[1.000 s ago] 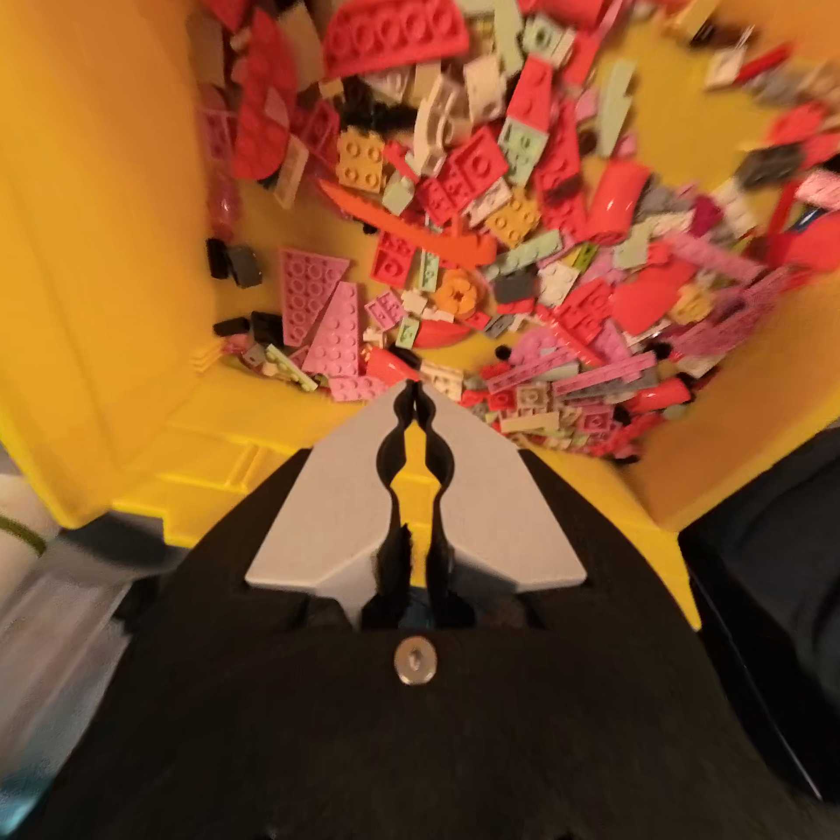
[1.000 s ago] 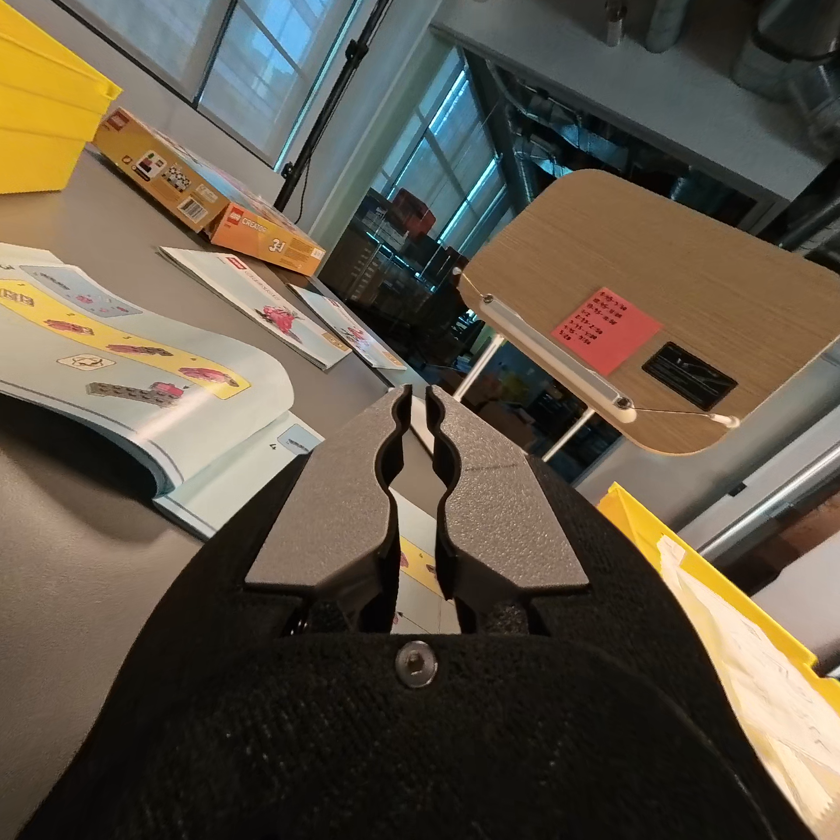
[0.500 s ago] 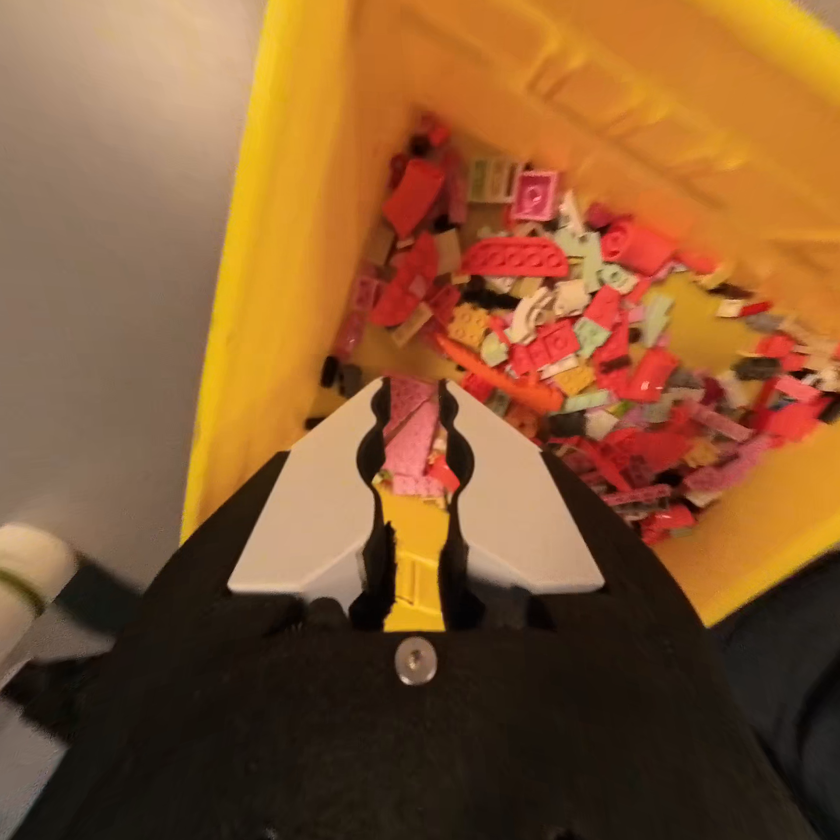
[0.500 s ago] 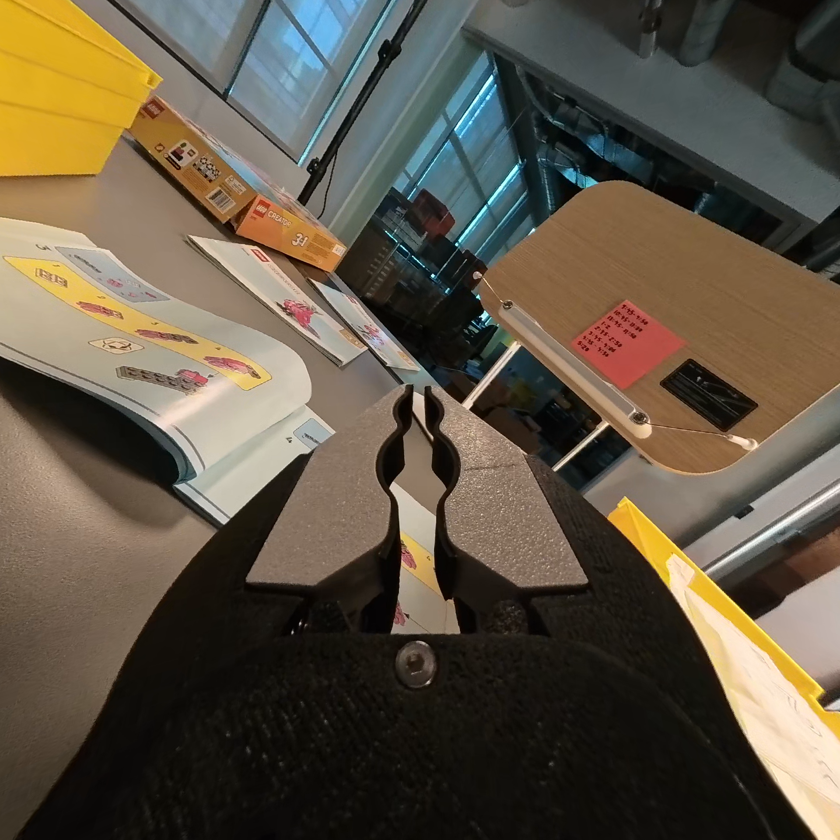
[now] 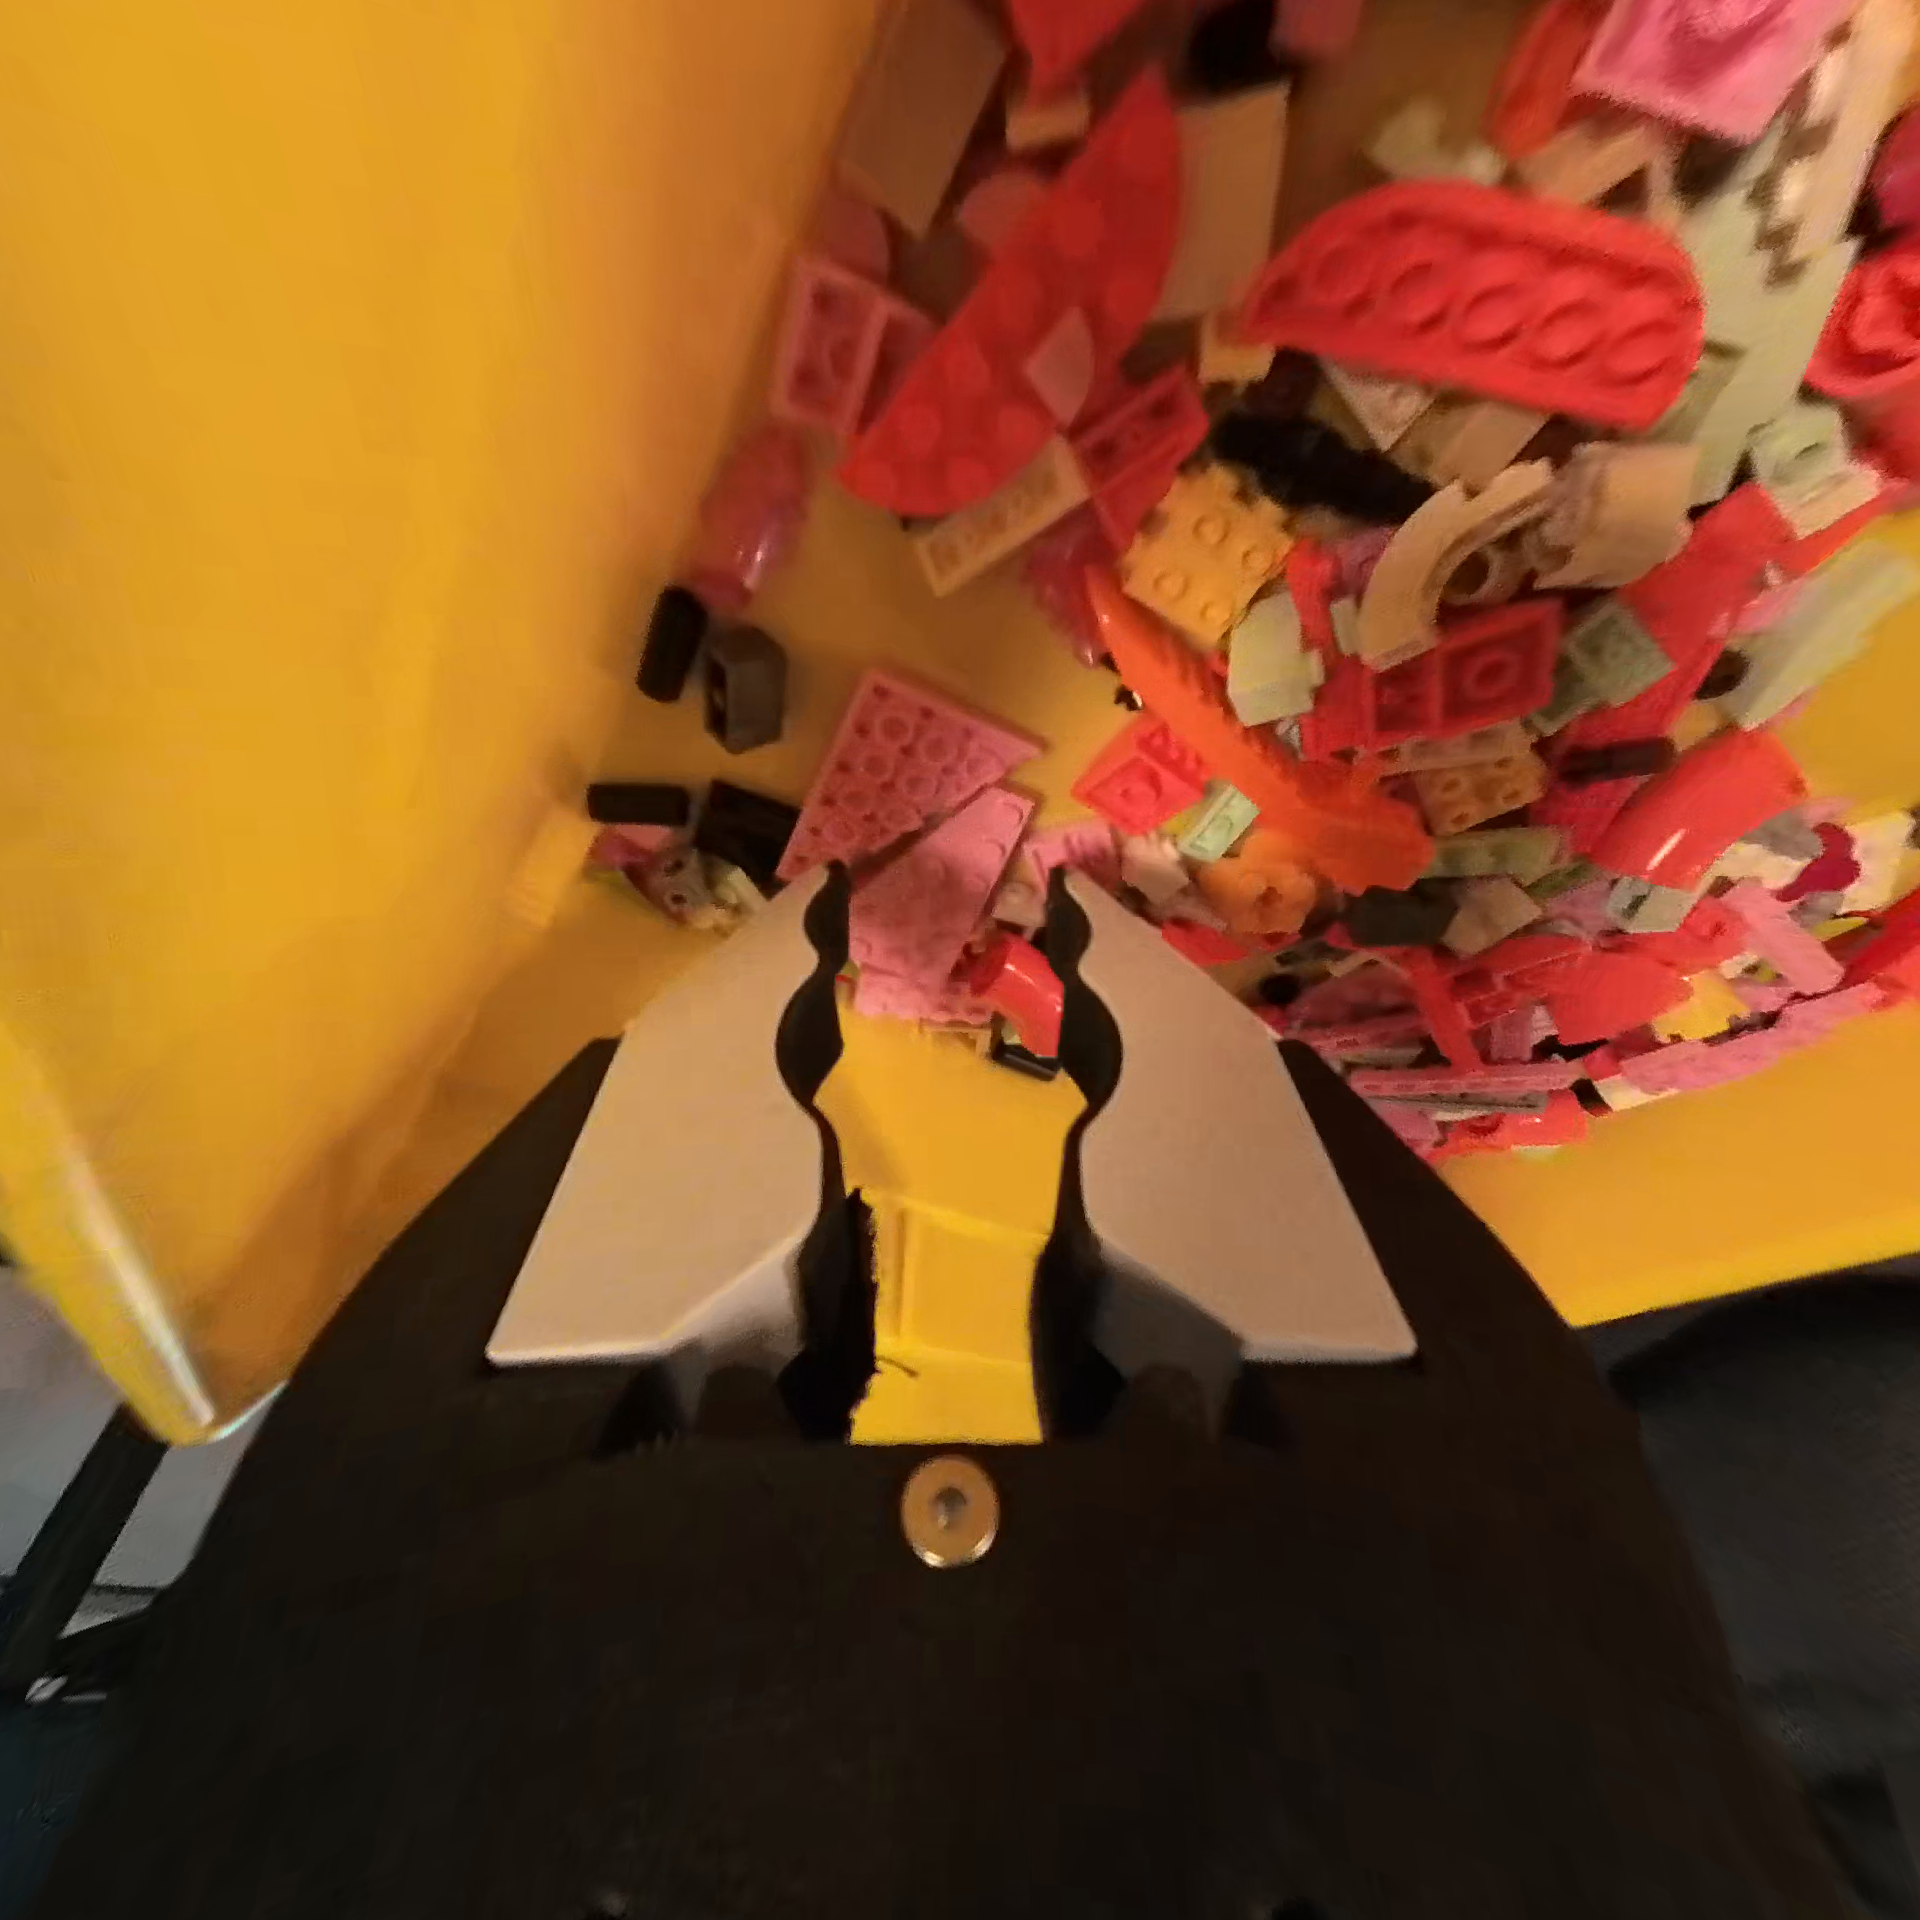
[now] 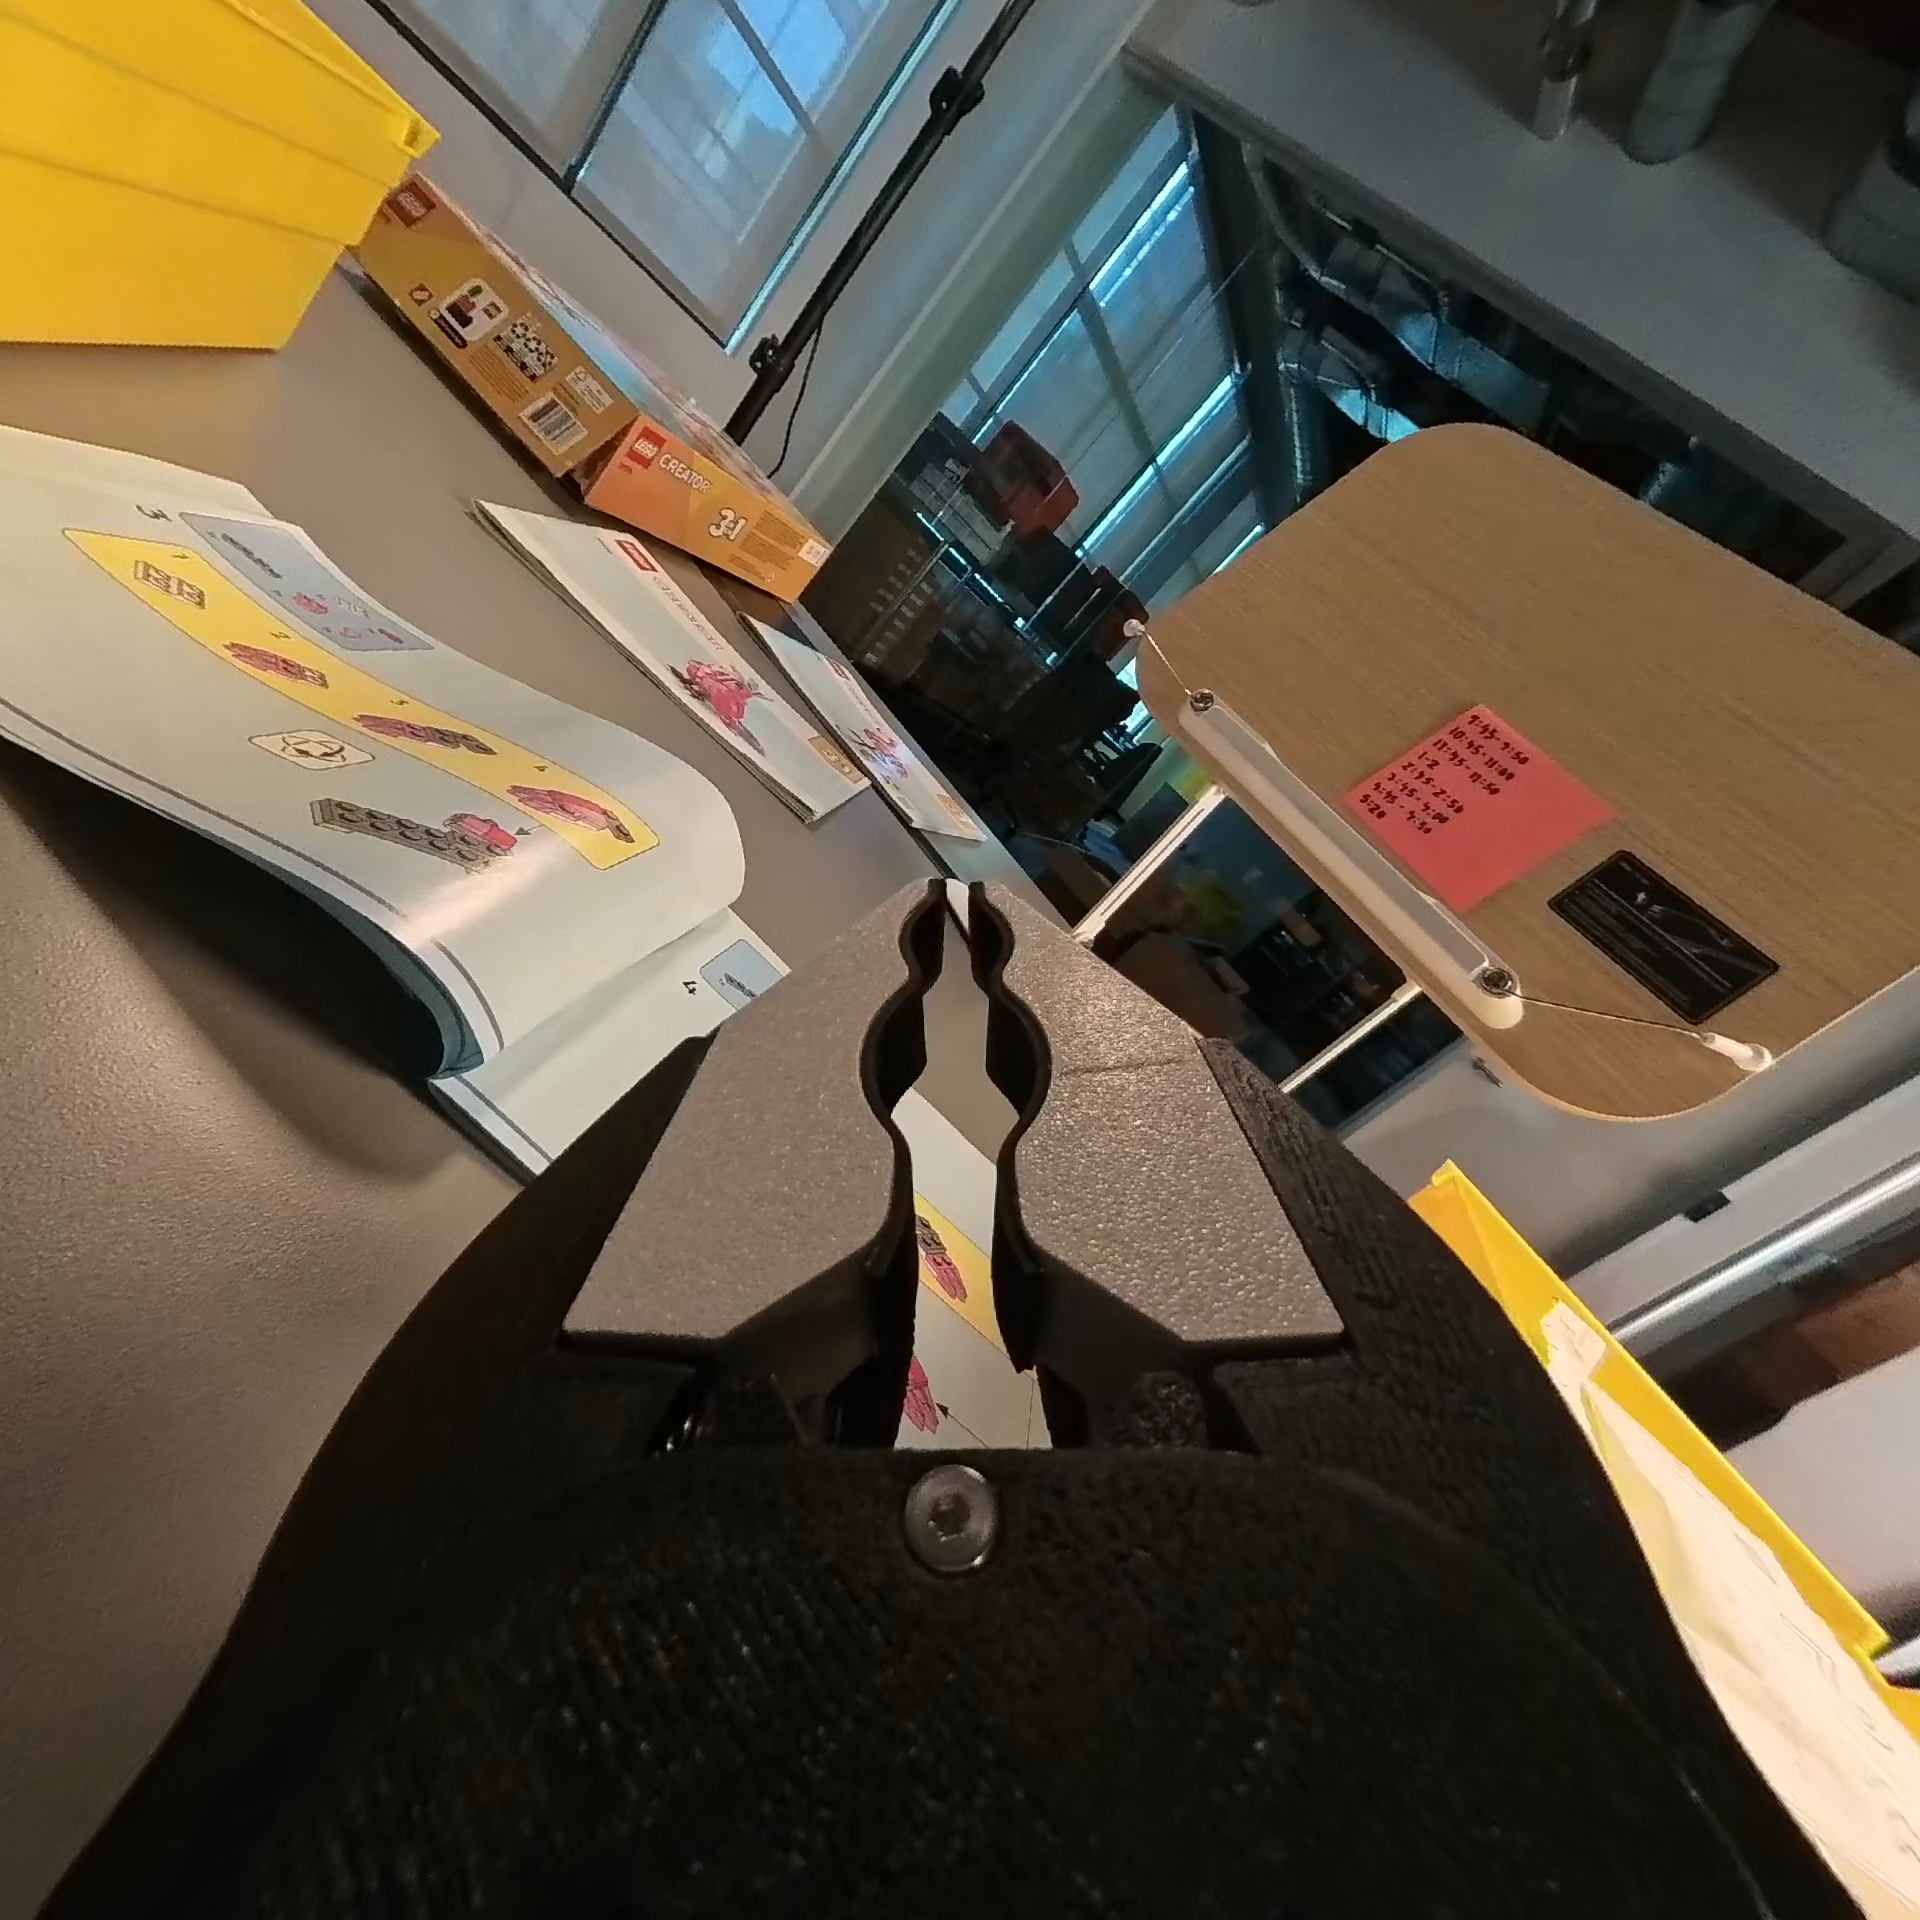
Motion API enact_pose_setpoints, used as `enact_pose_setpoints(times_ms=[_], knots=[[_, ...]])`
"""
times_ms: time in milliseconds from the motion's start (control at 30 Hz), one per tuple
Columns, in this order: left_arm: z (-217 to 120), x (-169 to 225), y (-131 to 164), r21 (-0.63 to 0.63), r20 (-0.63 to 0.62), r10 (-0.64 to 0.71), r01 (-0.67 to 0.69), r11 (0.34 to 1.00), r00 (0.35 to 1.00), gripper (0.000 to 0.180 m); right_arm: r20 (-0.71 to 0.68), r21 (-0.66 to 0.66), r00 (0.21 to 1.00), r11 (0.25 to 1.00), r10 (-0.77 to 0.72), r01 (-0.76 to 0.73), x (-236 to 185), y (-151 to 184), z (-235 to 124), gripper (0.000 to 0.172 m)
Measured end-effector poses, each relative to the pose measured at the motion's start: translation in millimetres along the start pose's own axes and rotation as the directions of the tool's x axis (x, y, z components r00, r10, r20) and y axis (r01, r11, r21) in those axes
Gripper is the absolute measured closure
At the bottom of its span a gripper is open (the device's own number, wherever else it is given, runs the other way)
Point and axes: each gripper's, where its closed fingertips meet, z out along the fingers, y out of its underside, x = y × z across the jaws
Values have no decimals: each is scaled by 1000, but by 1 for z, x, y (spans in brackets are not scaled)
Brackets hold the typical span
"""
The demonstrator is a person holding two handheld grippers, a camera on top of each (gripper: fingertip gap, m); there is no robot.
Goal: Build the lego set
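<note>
Left wrist view: the left gripper (image 5: pixel 943 896) hangs inside a yellow bin (image 5: pixel 312 520), jaws parted and gripping nothing, over blurred pink plates (image 5: pixel 914 831) (edges smeared).

Right wrist view: the right gripper (image 6: pixel 958 889), jaws nearly together and bare, hovers above an open instruction booklet (image 6: pixel 343 717); a printed orange box (image 6: pixel 582 447) lies beyond.
</note>
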Motion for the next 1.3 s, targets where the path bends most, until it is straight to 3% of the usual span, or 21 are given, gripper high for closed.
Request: enact_pose_setpoints(times_ms=[100,200,300,433,500,600,633,733,967,1100,1233,1300], knots=[[1,8,0,8,-60,6,-5,1000,998,144,2,0,1000,1000,0,0,0,0,0,170],[-3,38,-8,73,-234,55,-39,997,971,144,3,-2,1000,1000,-1,1,-1,0,0,170],[-17,65,-23,201,-348,147,-79,976,926,151,3,-1,1000,1000,-2,2,-1,0,0,170],[-51,81,-52,463,-322,273,-101,881,906,142,4,-2,1000,1000,-1,1,-1,0,0,170],[-64,91,-59,535,-303,319,-117,837,898,128,4,-1,1000,1000,-2,2,-1,0,0,170],[-69,89,-70,596,-153,350,-197,779,924,115,6,-1,1000,1000,-3,3,-2,0,0,170],[-69,88,-73,607,-100,362,-232,760,927,117,8,0,1000,1000,-4,4,-2,0,0,170],[-77,94,-85,683,-38,401,-269,679,915,149,14,2,1000,1000,-6,6,-3,0,0,170],[-33,88,-70,490,-77,380,-297,820,922,151,19,2,1000,1000,-4,4,-4,0,0,170],[-18,60,-51,373,-2,307,-284,883,952,150,21,1,1000,1000,-4,4,-4,0,0,170],[-17,13,-32,280,127,160,-190,941,979,152,23,-1,1000,1000,-4,4,-4,0,1,170],[-27,3,-37,342,145,129,-172,924,981,154,23,2,1000,1000,-3,3,-4,0,1,170]])
